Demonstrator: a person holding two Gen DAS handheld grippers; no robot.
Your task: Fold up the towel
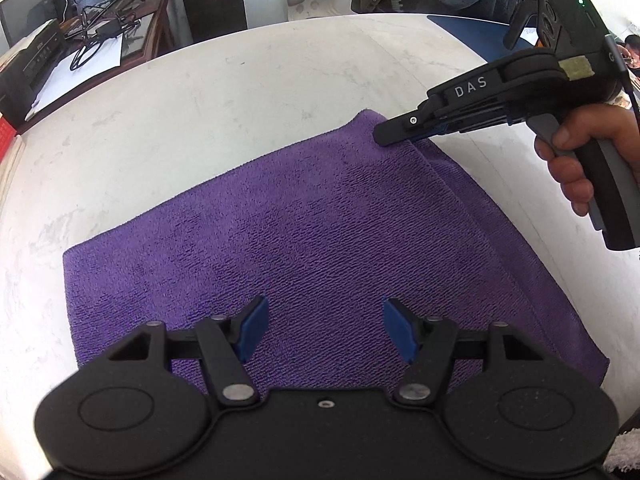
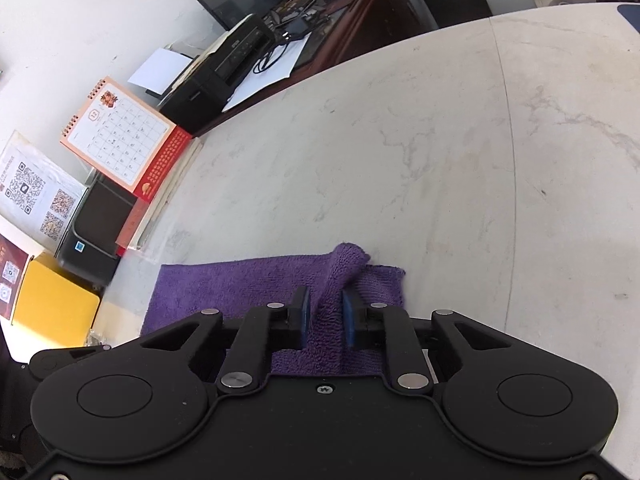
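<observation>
Your right hand-held gripper [image 2: 325, 316] has its pads pinched on a raised corner of the purple towel [image 1: 320, 240], which lies flat across the marble bench [image 1: 240, 92] at frame centre. Your left hand-held gripper [image 1: 322, 330] hovers open over the near edge, gripping nothing. Judging by this, the fold is just starting; next, grip the second corner. "DAS" is printed on the right tool.

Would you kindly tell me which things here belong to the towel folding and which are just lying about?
Part of the job:
- purple towel
- right gripper, pinching a raised fold at the towel's far edge
- left gripper, open over the near edge

Lying about:
- desk calendar
- printer
- monitor
- yellow box
</observation>
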